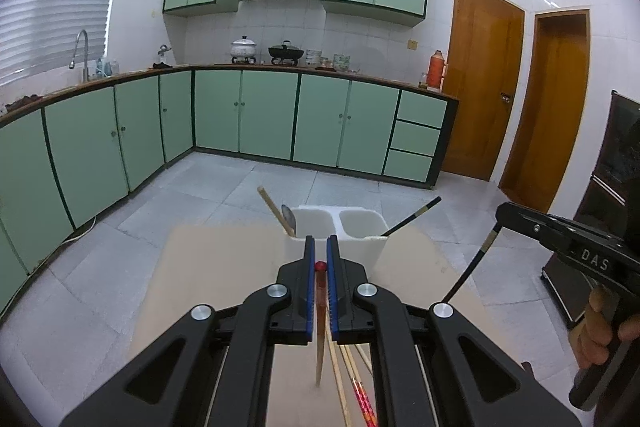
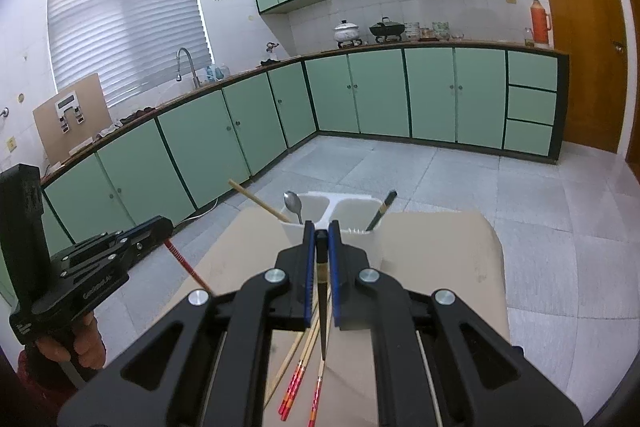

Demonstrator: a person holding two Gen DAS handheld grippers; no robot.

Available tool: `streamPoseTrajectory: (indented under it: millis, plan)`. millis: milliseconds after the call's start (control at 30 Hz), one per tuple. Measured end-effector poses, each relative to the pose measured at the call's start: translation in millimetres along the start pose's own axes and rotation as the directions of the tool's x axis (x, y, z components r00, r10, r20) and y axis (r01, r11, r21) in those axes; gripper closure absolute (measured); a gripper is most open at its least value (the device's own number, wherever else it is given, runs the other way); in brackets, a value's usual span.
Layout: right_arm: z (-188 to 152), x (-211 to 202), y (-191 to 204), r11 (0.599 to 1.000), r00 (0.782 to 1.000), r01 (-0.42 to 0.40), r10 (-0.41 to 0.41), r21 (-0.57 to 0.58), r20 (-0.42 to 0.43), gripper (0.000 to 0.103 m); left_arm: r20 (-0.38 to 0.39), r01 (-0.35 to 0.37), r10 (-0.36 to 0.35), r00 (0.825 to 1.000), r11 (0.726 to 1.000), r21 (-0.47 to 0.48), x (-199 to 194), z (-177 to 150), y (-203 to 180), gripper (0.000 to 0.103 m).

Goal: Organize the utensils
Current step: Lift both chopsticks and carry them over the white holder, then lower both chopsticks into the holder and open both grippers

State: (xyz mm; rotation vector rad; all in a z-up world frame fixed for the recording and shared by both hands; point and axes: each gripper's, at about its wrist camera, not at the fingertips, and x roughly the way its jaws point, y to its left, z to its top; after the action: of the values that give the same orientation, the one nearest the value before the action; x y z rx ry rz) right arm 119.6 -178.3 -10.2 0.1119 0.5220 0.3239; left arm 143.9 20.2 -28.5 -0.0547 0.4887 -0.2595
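A white two-compartment holder stands at the far edge of a cardboard sheet. Its left compartment holds a wooden chopstick and a metal spoon; its right holds a black chopstick. My left gripper is shut on a red-tipped chopstick, held above the sheet. My right gripper is shut on a black chopstick, also seen in the left wrist view. Loose chopsticks lie on the sheet below.
Green kitchen cabinets line the walls past a grey tiled floor. Wooden doors stand at the right. A dark cabinet is at the far right of the left wrist view.
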Motion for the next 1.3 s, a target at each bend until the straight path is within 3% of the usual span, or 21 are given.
streamPoseTrajectory:
  millis: [433,800,1067,1300]
  plan:
    - [42,7,-1,1.000,0.997,-0.013,0.013,0.005,0.072,0.097,0.081,0.015,-0.014,0.997,1.000,-0.003,1,45,-1,0.098]
    - [91,11,-14,1.000,0.985,0.006,-0.007,0.008,0.175,0.097,0.206,0.026,-0.025,0.978,1.000,-0.005,12,102,-10,0.098]
    - [121,30,-25,0.999,0.976,0.032,-0.031,-0.002,0.218,0.097,0.264,0.006,-0.007,0.964,1.000,0.003,38,138,-19,0.098]
    - [135,63,-36,0.999,0.976,0.052,-0.048,-0.012,0.214,0.097,0.244,-0.016,0.016,0.970,1.000,-0.002,76,139,-17,0.098]
